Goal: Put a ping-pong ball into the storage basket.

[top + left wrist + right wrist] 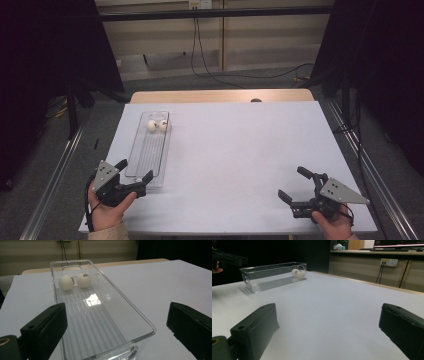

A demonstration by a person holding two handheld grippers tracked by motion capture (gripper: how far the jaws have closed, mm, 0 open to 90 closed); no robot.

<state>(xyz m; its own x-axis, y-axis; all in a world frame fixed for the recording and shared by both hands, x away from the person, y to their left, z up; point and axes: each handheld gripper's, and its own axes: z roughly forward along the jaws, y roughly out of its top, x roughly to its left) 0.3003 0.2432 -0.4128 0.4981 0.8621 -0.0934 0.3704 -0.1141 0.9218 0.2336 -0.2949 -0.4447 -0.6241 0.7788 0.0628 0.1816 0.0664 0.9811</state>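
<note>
A long clear plastic bin lies lengthwise on the left of the white table. Two white balls rest side by side at its far end, also seen as balls in the left gripper view and balls in the right gripper view. My left gripper is open at the bin's near end, its jaws spread wider than the bin. My right gripper is open near the table's front right corner, nothing between its jaws, pointing across the table toward the bin.
A wooden tabletop strip shows beyond the white sheet. Metal rails run along both sides of the table. Black cables lie on the floor behind. Dark curtains stand at left and right.
</note>
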